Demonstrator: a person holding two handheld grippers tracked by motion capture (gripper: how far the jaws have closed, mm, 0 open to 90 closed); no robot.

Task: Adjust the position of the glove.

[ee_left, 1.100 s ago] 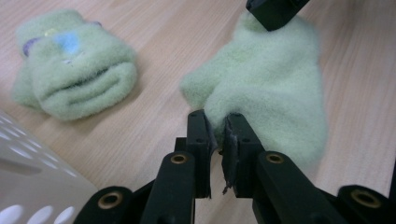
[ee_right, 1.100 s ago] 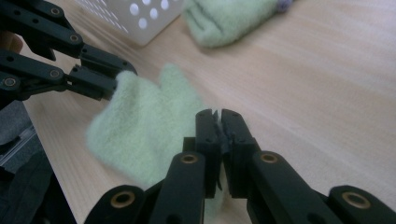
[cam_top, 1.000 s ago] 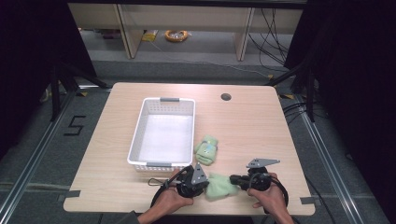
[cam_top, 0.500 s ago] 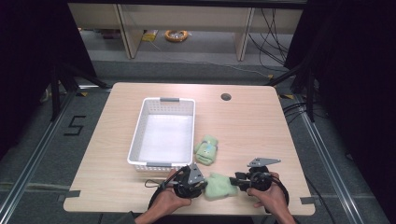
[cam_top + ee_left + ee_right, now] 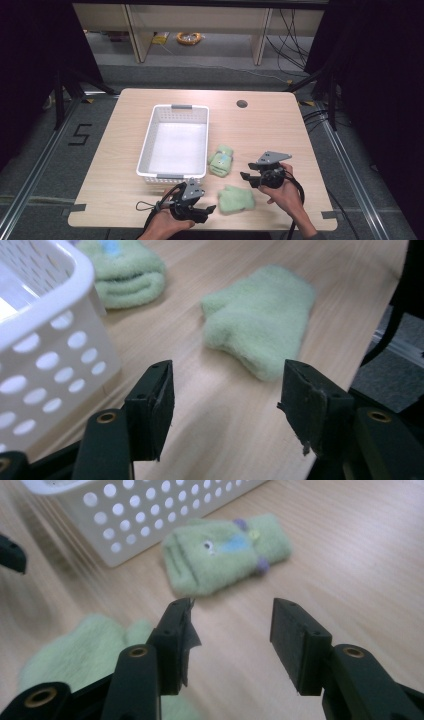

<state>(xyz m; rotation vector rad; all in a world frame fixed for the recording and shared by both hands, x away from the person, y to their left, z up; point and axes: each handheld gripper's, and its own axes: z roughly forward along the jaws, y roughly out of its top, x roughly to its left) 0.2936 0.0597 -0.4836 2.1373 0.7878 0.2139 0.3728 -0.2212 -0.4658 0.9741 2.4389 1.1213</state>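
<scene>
Far tabletop (image 5: 260, 120): you had open wood there.
Basket (image 5: 175, 142): its walls blocked your left.
Mittens: flat mitten (image 5: 236, 199) lay between your grippers; folded mitten (image 5: 221, 160) beside basket.

Cut off by the frame beside the left gripper (image 5: 222, 405): most of the white basket (image 5: 45, 340) and the patterned mitten (image 5: 127, 270). Blurred left of the right gripper (image 5: 230, 630): plain mitten (image 5: 80, 650), partly behind its jaw.
</scene>
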